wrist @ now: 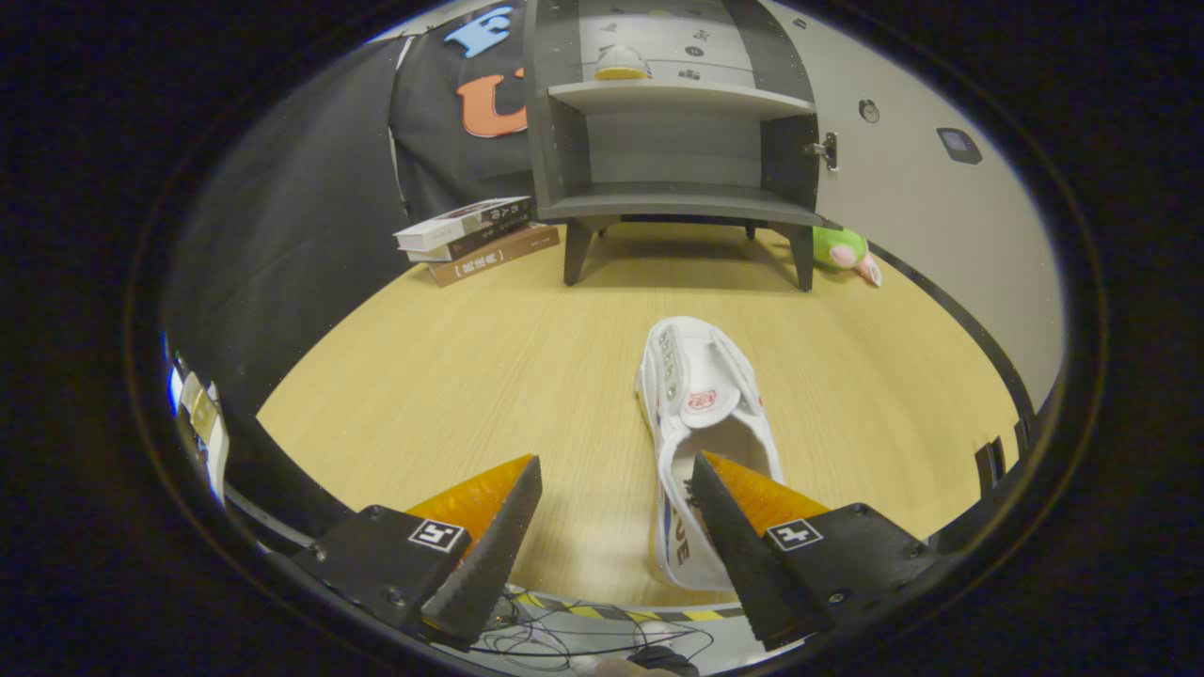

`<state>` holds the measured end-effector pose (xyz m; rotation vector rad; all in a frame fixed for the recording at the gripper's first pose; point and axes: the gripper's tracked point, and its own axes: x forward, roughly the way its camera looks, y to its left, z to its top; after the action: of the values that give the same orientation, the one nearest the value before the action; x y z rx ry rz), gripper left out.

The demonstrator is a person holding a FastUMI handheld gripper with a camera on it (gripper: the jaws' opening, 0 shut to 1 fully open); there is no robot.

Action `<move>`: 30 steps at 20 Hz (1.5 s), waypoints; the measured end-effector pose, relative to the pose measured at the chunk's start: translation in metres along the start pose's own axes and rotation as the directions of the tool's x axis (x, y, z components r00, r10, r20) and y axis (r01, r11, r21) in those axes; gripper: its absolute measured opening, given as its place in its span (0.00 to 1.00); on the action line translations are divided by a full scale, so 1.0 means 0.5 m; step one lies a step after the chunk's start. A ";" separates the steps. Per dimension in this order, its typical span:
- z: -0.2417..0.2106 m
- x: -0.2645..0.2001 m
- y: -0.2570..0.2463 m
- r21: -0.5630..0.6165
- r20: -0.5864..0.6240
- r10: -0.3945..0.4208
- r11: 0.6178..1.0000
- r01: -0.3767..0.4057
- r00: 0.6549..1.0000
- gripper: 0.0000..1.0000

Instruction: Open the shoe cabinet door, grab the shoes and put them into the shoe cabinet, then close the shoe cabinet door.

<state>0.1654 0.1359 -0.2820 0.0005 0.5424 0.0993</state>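
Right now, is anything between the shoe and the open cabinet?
Nothing visible. The white shoe lies on the table, partly behind one finger of the open gripper. Bare wood runs from it to the cabinet, door open. The books and green toy sit off to either side.

I see a light wood tabletop: white shoe centre, shoe cabinet at 12 o'clock, stacked books at 11, green plush toy at 1.
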 end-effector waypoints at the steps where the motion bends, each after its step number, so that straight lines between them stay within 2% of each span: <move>1: 0.005 0.009 -0.002 -0.003 0.006 -0.005 1.000 0.005 1.000 1.00; 7: 0.029 0.053 -0.013 0.010 0.052 -0.025 1.000 0.025 0.998 1.00; 9: 0.037 0.053 -0.006 0.011 0.071 -0.002 1.000 0.001 0.997 1.00; 11: 0.032 0.065 0.015 0.009 0.056 0.056 0.998 -0.057 0.997 1.00; 12: 0.034 0.063 0.011 -0.018 0.055 0.050 0.999 -0.049 0.997 1.00; 15: 0.033 0.066 -0.001 -0.048 0.046 0.070 0.997 -0.068 0.996 0.84; 16: 0.035 0.068 -0.004 -0.031 0.053 0.064 0.998 -0.062 0.997 0.70; 19: 0.039 0.075 -0.029 0.016 0.052 0.018 1.000 -0.019 0.998 0.36; 20: 0.036 0.073 -0.029 0.015 0.038 0.022 1.000 -0.023 0.999 0.15; 23: 0.053 0.066 -0.039 -0.002 0.017 0.026 1.000 -0.026 1.000 0.11; 25: 0.080 0.057 -0.037 0.026 0.019 0.052 0.998 -0.052 0.998 0.11; 30: 0.192 -0.004 -0.062 0.025 0.084 0.042 0.999 -0.045 0.996 0.11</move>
<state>0.2162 0.1075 -0.1997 0.0430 0.4601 0.1339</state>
